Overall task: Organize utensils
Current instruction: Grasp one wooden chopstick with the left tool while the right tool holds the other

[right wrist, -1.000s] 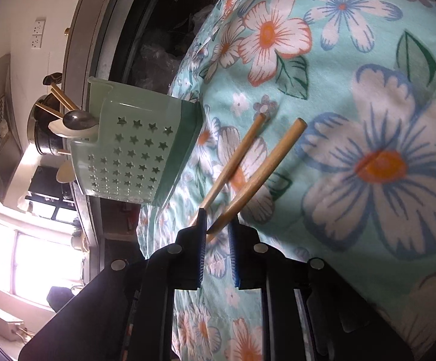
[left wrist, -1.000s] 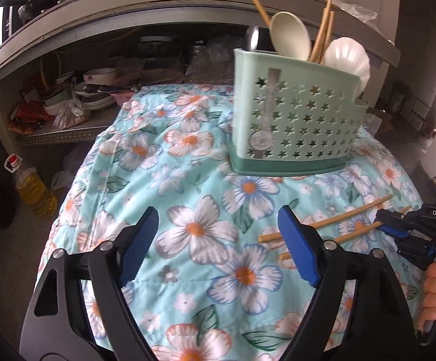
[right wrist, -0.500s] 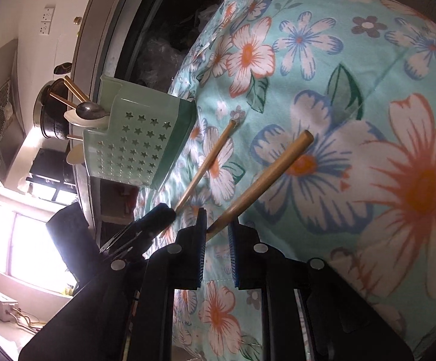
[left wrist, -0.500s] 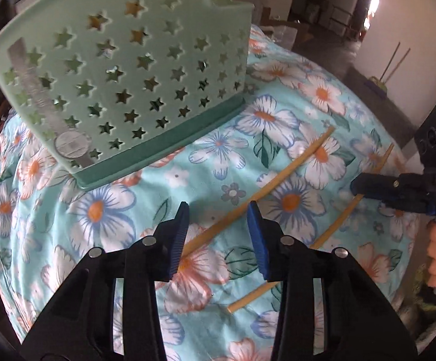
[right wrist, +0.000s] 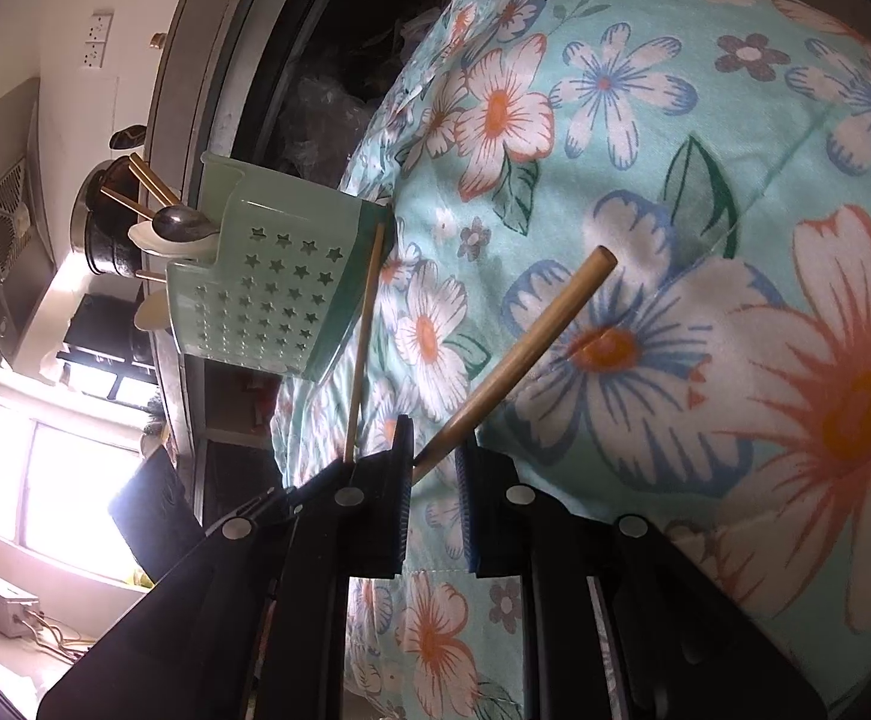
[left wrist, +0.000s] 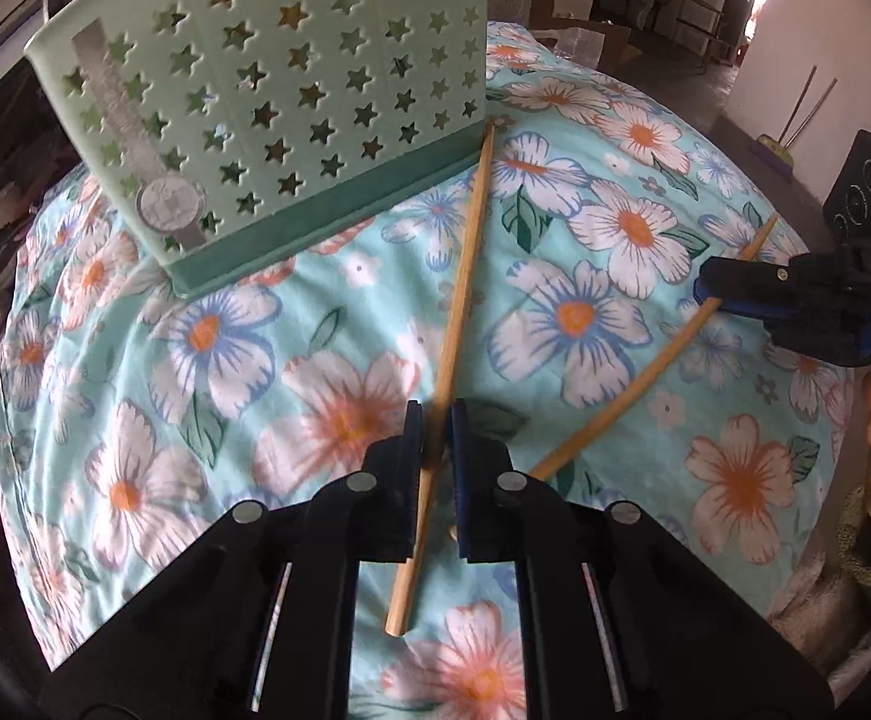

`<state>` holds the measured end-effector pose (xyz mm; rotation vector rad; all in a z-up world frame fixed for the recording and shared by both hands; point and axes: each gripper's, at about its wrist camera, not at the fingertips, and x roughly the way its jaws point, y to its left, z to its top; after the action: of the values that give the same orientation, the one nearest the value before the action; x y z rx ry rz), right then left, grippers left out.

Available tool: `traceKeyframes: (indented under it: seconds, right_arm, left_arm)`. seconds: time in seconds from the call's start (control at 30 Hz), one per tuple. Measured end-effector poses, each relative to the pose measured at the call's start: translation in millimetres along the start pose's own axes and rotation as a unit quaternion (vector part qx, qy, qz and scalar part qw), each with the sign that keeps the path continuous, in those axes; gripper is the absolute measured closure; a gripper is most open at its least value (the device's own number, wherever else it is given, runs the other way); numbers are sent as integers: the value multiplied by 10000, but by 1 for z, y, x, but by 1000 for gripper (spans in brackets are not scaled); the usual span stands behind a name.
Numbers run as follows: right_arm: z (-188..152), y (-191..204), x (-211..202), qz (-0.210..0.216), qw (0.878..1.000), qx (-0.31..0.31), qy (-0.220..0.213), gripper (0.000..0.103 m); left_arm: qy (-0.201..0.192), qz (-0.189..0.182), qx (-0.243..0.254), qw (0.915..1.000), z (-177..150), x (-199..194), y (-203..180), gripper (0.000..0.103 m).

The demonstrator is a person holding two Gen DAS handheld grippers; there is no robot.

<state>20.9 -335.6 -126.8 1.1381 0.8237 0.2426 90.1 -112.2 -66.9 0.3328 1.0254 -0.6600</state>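
A mint-green utensil holder (left wrist: 267, 96) with star holes stands on the floral cloth; in the right wrist view (right wrist: 273, 300) spoons and chopsticks stick out of it. My left gripper (left wrist: 435, 420) is shut on one wooden chopstick (left wrist: 465, 252), whose far tip reaches the holder's base corner. My right gripper (right wrist: 432, 456) is shut on the other chopstick (right wrist: 525, 354). The right gripper also shows in the left wrist view (left wrist: 735, 294), holding its chopstick (left wrist: 627, 396) at the right.
The floral tablecloth (left wrist: 615, 222) covers a rounded table. A counter with a black pot (right wrist: 105, 228) and cluttered shelves lie behind the holder. A bright window (right wrist: 45, 480) is at the left of the right wrist view.
My left gripper has moved in from open above the cloth and closed on the first chopstick. My right gripper has stayed shut on the second chopstick, shifting slightly.
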Motion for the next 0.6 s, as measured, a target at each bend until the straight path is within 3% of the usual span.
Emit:
traceKeyframes:
  seconds: [0.2, 0.43, 0.6]
  right_arm:
    - [1, 4, 6, 13, 10000, -40, 77, 91]
    - [-1, 14, 23, -1, 9995, -181, 276, 93]
    - [-5, 21, 44, -102, 9979, -399, 505, 93]
  left_arm:
    - [23, -390, -717, 9967, -32, -13, 5, 96]
    - [-46, -1086, -1566, 9817, -69, -31, 19, 97]
    - [-410, -1088, -1801, 9767, -80, -53, 25, 98]
